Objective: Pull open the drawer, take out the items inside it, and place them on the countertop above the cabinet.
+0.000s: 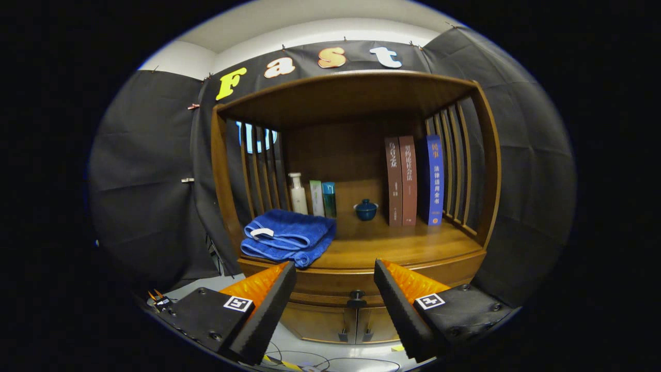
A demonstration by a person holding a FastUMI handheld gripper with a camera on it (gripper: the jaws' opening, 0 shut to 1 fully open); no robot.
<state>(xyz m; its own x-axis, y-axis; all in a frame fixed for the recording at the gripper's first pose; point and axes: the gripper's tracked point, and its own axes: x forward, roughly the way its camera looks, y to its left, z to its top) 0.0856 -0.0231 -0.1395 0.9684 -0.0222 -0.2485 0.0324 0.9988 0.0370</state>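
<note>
Gripper view: the gripper (334, 289) has its jaws released, spread wide and grasping nothing. The drawer knob (356, 296) sits just ahead, between them, on the closed drawer (330, 283) under the counter (408, 247). The operator should centre the jaws on the knob, advance, clench, then pull straight back. The drawer's edges are hard to trace; it probably spans the cabinet's width. A folded towel (288, 235) lies on the counter.

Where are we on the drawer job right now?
Nothing looks done: the drawer is closed. In hand: the hand-held gripper is open, fingers apart either side of the drawer knob, holding nothing. Left: pull the drawer, move its contents to the countertop beside the blue towel.
</note>
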